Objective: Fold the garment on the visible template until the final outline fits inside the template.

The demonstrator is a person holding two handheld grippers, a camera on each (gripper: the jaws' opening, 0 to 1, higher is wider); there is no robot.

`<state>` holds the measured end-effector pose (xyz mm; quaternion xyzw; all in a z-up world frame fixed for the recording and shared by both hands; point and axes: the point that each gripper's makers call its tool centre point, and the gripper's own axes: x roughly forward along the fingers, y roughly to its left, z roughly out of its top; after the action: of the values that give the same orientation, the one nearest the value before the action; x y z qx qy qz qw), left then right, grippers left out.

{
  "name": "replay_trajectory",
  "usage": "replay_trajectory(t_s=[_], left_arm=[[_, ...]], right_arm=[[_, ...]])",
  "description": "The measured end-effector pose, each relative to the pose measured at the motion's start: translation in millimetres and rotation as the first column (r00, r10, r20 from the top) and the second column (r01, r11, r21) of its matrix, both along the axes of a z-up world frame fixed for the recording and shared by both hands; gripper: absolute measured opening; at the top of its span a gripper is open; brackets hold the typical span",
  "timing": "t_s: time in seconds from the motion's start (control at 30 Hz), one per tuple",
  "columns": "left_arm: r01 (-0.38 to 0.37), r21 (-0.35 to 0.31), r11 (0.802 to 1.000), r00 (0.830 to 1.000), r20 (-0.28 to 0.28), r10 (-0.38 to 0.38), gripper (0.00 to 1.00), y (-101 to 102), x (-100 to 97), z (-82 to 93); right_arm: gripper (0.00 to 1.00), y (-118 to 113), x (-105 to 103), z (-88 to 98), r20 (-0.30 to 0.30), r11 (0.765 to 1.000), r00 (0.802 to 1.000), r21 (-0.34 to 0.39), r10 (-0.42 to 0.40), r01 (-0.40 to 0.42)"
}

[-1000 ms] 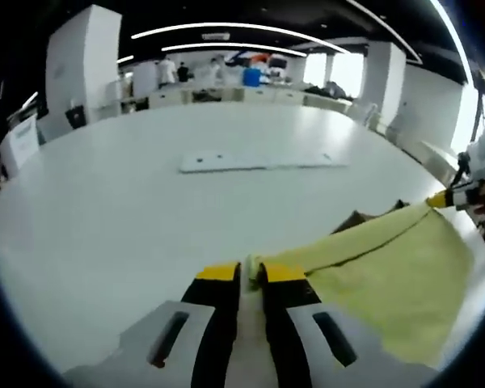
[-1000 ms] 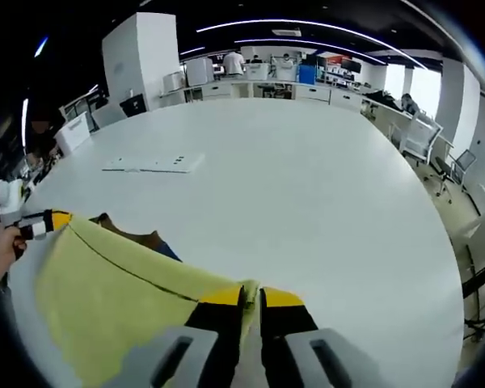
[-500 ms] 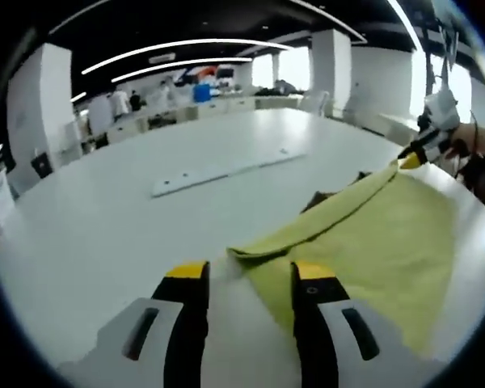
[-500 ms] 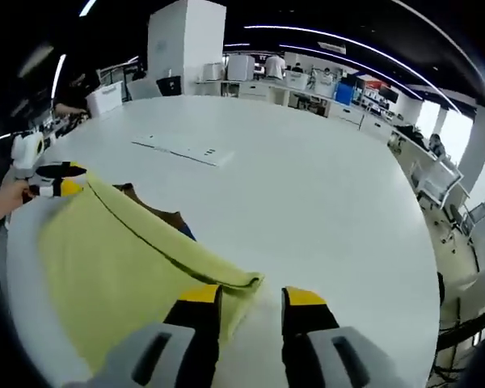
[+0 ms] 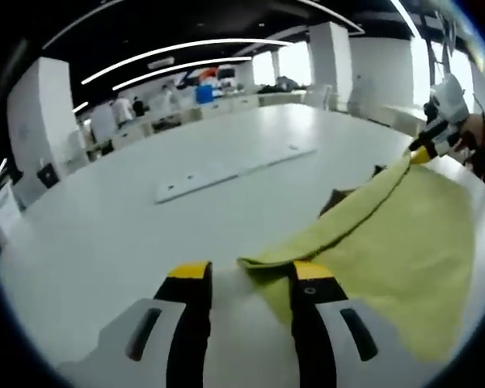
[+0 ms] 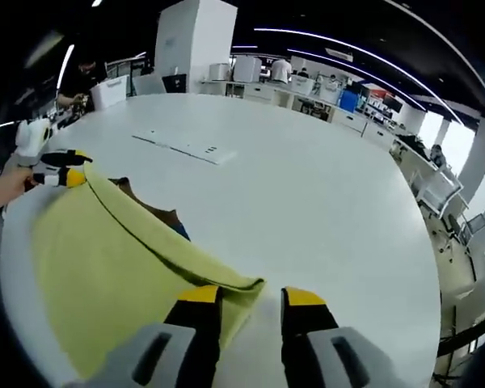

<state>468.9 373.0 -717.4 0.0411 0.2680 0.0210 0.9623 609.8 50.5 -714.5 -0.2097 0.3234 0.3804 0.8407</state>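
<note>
Right now you have both grippers let go: in the left gripper view your left gripper stands with its jaws apart, the folded corner of the yellow garment lying just ahead between them, and in the right gripper view your right gripper is the same, spread wide with the other corner at its tips. The garment lies on the white table, running from 6 o'clock out to 3 o'clock in the left gripper view, and to 9 o'clock in the right. A fold looks just laid, so you seem to be between folds; next, judge the outline, then take fresh hold of an edge and fold again if it overhangs. A brown layer with a touch of blue peeks from under the far edge; whether it is the template or part of the garment, you cannot tell. A flat white strip lies well apart at 12 o'clock. The garment's near side is cut off by the picture edge in both views.
</note>
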Motion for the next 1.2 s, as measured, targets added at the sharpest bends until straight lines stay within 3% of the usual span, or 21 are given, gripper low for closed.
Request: replay_trajectory(t_s=[0.17,0.33,0.47,0.7,0.83,1.2], left_arm=[[-0.048,-0.039,0.998,0.999,0.018,0.049,0.32,4,8.9,0.3],[-0.100,-0.091,0.991,0.994,0.034,0.103,0.31,6,14.9,0.4],[-0.122,-0.087,0.989,0.991,0.034,0.126,0.29,8,17.9,-0.3],[-0.149,-0.111,0.983,0.988,0.032,0.154,0.27,8,17.1,2.1],[-0.144,-0.122,0.982,0.988,0.039,0.150,0.29,6,10.7,11.2],[-0.093,-0.150,0.984,0.995,0.028,0.098,0.37,-7,-14.6,27.5]], right_arm=[[0.25,3,6,-1.6,-0.018,0.998,0.999,0.046,-0.043,0.044],[0.25,6,18,-2.6,-0.044,0.983,0.990,0.123,-0.135,0.139],[0.24,9,22,-4.2,-0.069,0.972,0.984,0.161,-0.163,0.172],[0.23,5,21,-7.8,-0.083,0.968,0.979,0.151,-0.187,0.198],[0.24,3,18,1.2,-0.080,0.968,0.980,0.157,-0.183,0.193],[0.40,-3,-10,19.7,-0.123,0.975,0.982,0.154,-0.141,0.159]])
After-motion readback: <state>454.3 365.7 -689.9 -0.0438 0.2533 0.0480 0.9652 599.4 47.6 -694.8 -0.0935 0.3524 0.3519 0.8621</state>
